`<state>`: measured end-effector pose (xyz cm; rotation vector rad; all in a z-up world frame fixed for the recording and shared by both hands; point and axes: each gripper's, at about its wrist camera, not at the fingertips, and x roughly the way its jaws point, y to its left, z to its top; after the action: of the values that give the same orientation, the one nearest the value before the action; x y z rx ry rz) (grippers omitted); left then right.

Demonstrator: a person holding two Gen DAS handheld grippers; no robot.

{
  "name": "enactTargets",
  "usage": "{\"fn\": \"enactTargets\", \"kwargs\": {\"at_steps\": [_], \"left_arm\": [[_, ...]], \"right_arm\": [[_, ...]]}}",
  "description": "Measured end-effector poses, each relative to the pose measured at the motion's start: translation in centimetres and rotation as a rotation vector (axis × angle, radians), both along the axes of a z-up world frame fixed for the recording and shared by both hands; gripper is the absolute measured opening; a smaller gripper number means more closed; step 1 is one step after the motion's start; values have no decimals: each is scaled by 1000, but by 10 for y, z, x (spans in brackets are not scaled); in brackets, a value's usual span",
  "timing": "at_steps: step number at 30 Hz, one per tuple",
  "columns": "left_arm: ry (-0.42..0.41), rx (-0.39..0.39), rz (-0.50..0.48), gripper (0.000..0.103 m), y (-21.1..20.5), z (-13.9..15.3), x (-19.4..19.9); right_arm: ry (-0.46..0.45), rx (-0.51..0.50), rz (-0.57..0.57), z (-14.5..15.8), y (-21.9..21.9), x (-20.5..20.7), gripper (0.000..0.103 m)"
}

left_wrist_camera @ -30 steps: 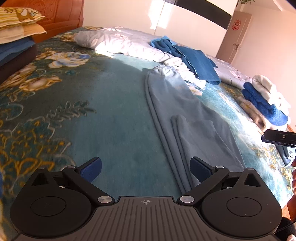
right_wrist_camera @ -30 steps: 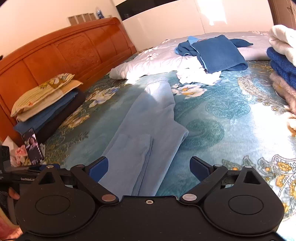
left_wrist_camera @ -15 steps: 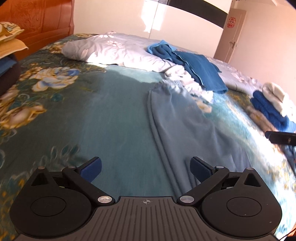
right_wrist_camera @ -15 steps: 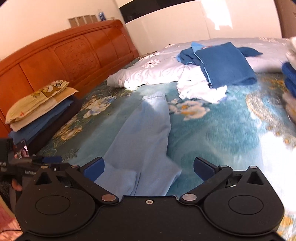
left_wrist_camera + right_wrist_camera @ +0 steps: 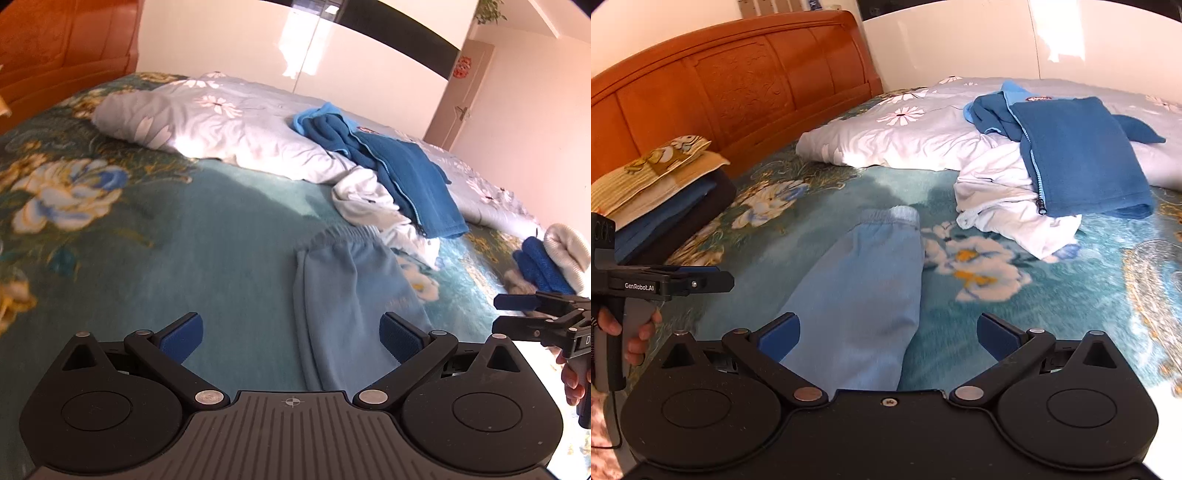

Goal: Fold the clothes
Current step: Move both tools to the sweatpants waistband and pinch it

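Left wrist view: trousers' (image 5: 354, 295) waistband nearer than before

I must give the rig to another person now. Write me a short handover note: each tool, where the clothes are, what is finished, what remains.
Left tool: open, empty, above the light blue pants.
Right tool: open, empty, above the same pants.
Pants: lying on the bedspread, folded lengthwise, waistband at the far end.
Waiting: blue fleece jacket on top of a white garment, by the floral quilt.
Done: a folded stack sits by the headboard; more folded pieces at the bed's right edge.
Left: probably fold the pants across and stack them, then do the jacket and white garment.
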<state>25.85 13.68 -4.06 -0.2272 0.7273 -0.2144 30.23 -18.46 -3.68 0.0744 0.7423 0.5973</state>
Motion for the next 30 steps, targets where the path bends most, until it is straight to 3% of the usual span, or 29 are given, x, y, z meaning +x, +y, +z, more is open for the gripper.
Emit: {"fn": "enactTargets", "kwargs": {"at_steps": [10,14,18,25,30], "left_arm": [[9,-1,-86,102,-22,-13,60],[40,-34,-99,97,-25,-22,81],[63,-67,-121,86,-26,-29,97],[119,-104,-163,64,-28,-44,114],[134,-112,-163,60,-26,-52,121]], "right_arm": [[-14,23,29,-13,20,55,102],[-1,39,36,-18,29,76,102],[17,49,26,-24,36,93,101],[86,73,45,-39,41,119,84],[133,80,47,-48,40,132,72]]}}
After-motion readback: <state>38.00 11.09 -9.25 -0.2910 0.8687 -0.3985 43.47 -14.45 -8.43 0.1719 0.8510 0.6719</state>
